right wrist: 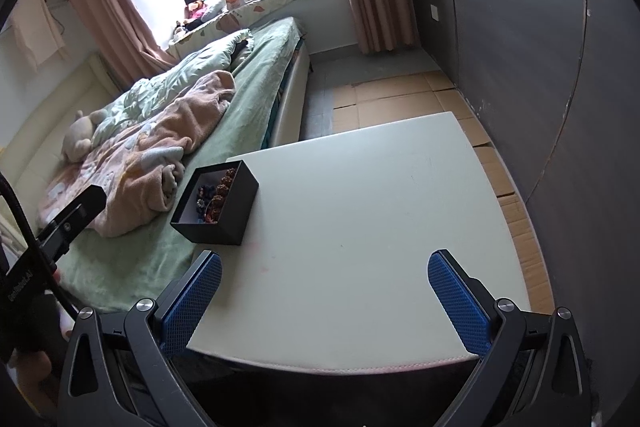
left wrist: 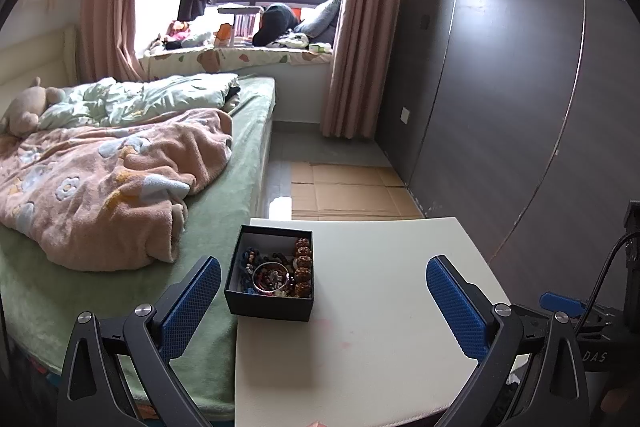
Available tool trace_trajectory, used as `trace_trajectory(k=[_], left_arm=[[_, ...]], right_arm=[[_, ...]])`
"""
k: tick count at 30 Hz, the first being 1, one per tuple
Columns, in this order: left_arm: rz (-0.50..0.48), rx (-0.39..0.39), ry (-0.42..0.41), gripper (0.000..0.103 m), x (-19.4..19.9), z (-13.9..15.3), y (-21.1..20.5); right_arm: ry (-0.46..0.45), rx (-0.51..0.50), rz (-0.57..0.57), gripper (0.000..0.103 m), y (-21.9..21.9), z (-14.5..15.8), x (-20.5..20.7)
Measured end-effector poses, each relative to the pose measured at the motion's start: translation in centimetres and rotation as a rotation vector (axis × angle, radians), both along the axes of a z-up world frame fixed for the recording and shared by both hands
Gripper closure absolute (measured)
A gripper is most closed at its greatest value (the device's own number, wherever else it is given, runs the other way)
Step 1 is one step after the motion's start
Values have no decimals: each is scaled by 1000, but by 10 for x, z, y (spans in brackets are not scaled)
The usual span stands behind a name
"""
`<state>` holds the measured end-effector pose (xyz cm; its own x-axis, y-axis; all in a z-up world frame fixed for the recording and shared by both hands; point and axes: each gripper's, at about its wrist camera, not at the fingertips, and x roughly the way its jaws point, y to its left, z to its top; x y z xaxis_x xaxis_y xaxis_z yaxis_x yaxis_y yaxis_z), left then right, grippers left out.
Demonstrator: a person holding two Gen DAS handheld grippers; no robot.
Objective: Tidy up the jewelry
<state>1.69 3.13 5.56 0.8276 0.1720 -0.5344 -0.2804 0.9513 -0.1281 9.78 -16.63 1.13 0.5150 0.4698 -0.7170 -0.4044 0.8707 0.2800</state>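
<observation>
Both grippers are spread wide with nothing between the pads. The left gripper (left wrist: 323, 301) hangs low over the white table (left wrist: 392, 267); the right gripper (right wrist: 325, 297) sits at the table's near edge, tilted.

The black box (left wrist: 269, 305) stands just ahead of the left gripper's left finger, at the table's left edge and next to the bed (left wrist: 224, 227). From the right gripper it lies ahead and to the left, well clear of the pads. It is open-topped, with no lid in view. The jewelry (left wrist: 276, 273) all lies inside it: beaded bracelets in a heap, a bangle (left wrist: 271, 277) on top, and a brown knobbly-bead strand (left wrist: 303, 263) along the right wall.

Stage: ambiguous. No jewelry lies on the table, so the scene fits either everything already gathered into the box or a mixed pile waiting to be sorted out. The frames do not settle which, so no single move follows from them.

Constraints for any reach into the box:
- The walls are tall and the opening narrow against the current finger spread, so the jaws would need to narrow and come in from above.
- The pieces are tangled, so lifting one would likely drag its neighbours.
- The box looks light and sits at the table edge; a sideways nudge could push it onto the bed.

Room: the table to the right of the box and ahead of both grippers is bare. The dark wall panels (left wrist: 500, 107) lie far right, out of the way. The left gripper's body and cable show at the left of the right wrist view, so a crossing reach risks contact.
</observation>
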Motion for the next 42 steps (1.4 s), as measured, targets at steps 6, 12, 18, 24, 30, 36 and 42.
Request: trace_trajectory(k=[6, 12, 18, 24, 30, 36, 42], left_arm=[[-3, -1, 3, 0, 0, 1, 1], [-5, -2, 8, 0, 0, 1, 0], [-7, 0, 13, 0, 1, -1, -1], [-8, -1, 15, 0, 2, -1, 0], [-7, -4, 11, 0, 3, -2, 4], [-11, -4, 16, 0, 4, -3, 6], [-12, -5, 17, 0, 6, -4, 6]], right_arm=[[-2, -5, 2, 0, 0, 1, -1], [-1, -2, -2, 0, 0, 1, 0], [-3, -3, -3, 0, 0, 1, 0], [2, -7, -6, 0, 0, -1, 2], [2, -7, -8, 0, 1, -2, 3], [2, -10, -8, 0, 2, -2, 3], [2, -11, -9, 0, 1, -3, 4]])
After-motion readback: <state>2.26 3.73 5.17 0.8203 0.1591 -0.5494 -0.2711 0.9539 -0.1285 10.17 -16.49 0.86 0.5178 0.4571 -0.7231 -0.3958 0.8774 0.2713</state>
